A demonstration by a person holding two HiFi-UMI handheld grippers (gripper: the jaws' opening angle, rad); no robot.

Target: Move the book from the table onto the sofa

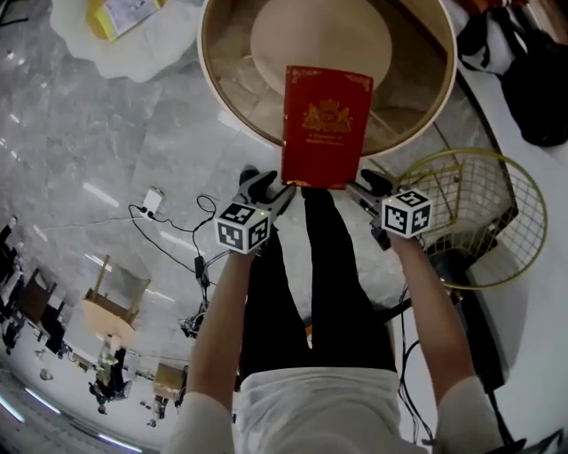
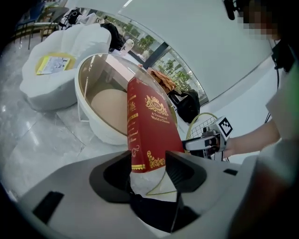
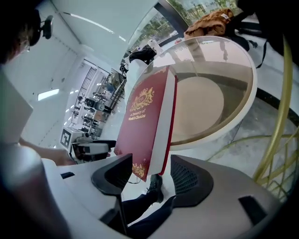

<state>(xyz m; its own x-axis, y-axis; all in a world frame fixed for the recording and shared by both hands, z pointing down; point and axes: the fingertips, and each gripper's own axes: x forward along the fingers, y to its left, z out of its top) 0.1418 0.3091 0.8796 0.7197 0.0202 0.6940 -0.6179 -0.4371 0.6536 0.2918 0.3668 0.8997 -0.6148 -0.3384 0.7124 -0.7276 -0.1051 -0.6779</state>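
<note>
A red book [image 1: 327,124] with gold print lies with its far part over the round glass-topped table [image 1: 206,53]; its near end sticks out past the rim. My left gripper [image 1: 269,189] is at the book's near left corner. In the left gripper view the spine corner of the book [image 2: 147,126] sits between the open jaws of the left gripper [image 2: 148,163]. My right gripper [image 1: 366,189] is at the near right corner. There the book [image 3: 145,116] stands between the jaws of the right gripper [image 3: 152,170], with a gap beside its page edge.
A white soft seat [image 1: 133,44] with a yellow booklet [image 1: 124,13] on it stands beyond the table at the left. A gold wire basket [image 1: 479,222] is close on the right, a black bag [image 1: 524,71] behind it. Cables [image 1: 177,230] trail over the marble floor.
</note>
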